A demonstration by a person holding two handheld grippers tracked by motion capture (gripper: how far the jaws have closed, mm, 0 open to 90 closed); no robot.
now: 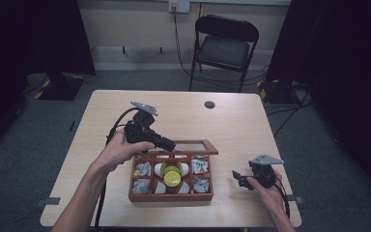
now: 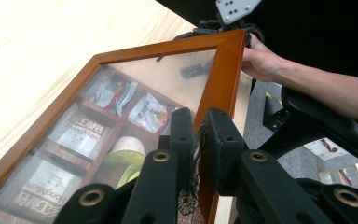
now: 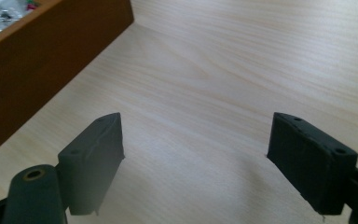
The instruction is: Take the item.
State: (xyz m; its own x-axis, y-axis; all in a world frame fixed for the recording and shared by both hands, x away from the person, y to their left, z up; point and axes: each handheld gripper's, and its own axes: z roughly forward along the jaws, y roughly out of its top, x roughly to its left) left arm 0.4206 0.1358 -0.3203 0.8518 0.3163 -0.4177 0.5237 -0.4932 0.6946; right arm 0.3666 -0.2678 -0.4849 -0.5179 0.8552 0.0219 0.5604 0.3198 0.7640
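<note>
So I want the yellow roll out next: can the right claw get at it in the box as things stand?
Probably yes: the left claw holds the lid raised, so the yellow roll lies uncovered, and the right claw is open beside the box.

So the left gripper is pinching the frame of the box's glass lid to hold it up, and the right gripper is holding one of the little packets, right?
Not quite. The left gripper does pinch the lid of the wooden box. But the right gripper holds nothing: the right gripper view shows its jaws apart over the bare table. The packets lie in the box.
</note>
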